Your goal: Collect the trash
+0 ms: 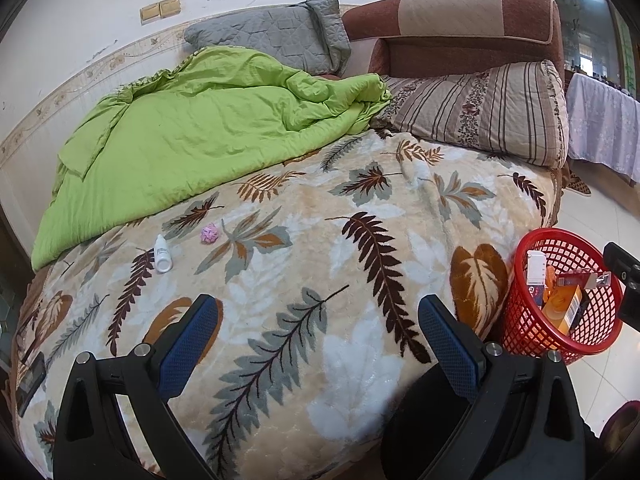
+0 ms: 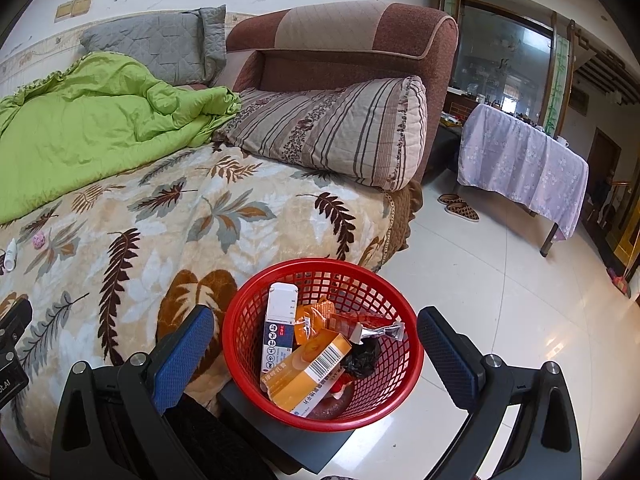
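basket (image 2: 240, 344) red | quilt (image 1: 180, 140) lime green | blanket (image 1: 320, 240) cream, leaf-print | crumpled wad (image 1: 209, 234) pinkish, perhaps paper

Bright, even daylight, soft shadows, floor tiles (image 2: 500, 300) glaring, sharp centre, fisheye-bent edges with dark corners.

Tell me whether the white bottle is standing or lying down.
Lying down: the white bottle rests on its side on the leaf-print blanket, cap pointing away.

home bedroom: bed (image 1: 360, 240), pillows (image 1: 488, 112), quilt (image 1: 200, 128)
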Demonstrator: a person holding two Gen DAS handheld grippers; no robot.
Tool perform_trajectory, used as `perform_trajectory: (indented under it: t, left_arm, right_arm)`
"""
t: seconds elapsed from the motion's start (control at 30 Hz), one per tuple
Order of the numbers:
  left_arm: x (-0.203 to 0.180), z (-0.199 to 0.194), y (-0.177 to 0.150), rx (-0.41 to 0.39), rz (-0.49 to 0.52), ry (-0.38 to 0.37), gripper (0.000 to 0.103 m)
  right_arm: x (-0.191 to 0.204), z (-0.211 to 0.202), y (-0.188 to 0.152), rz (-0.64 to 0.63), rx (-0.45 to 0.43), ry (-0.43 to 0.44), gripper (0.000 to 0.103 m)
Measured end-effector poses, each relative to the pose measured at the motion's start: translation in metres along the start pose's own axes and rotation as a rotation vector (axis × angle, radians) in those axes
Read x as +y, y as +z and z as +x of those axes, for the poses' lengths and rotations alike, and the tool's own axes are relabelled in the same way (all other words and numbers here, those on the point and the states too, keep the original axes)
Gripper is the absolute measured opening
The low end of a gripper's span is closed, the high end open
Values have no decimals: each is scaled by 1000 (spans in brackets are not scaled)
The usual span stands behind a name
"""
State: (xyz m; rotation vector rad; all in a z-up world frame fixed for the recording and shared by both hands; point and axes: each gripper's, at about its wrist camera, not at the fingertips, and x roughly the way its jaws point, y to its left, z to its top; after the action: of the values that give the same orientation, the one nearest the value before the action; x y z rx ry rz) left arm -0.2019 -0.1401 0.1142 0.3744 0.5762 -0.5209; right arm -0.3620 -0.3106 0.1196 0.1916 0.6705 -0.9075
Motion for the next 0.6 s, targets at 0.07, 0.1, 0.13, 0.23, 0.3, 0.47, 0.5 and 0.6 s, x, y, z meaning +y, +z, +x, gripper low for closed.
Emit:
perform_trajectory:
  t: [0.07,0.1,0.13,0.23,0.3,0.47,0.5,0.6]
  left_arm:
    - [0,0,0,-2,2,-2,100]
    - [-1,-1,0,-4,3,-6,100]
    - [-2,-1,-1,-6,5,-8,100]
    - [-7,-4,-2,-13,14,-12,100]
    - [-11,-5,-3,-15,21,-13,100]
    - [-13,-6,-2,-16,21,-13,100]
    - [-14,-6,-2,-17,20,-12,100]
    - [-13,-6,-3,-16,18,-13,100]
  right_arm:
    - [-1,0,0,2,-1,-1,103]
    - [0,0,0,3,1,-1,103]
    - [0,1,0,1,1,-1,103]
    - [-1,0,-1,-4,-4,2,103]
    - [-1,0,-1,-4,-5,1,103]
    - [-2,0,-1,-3,0,-1,103]
    - [-2,0,-1,-3,0,-1,103]
    - [-2,0,-1,-5,-2,-1,103]
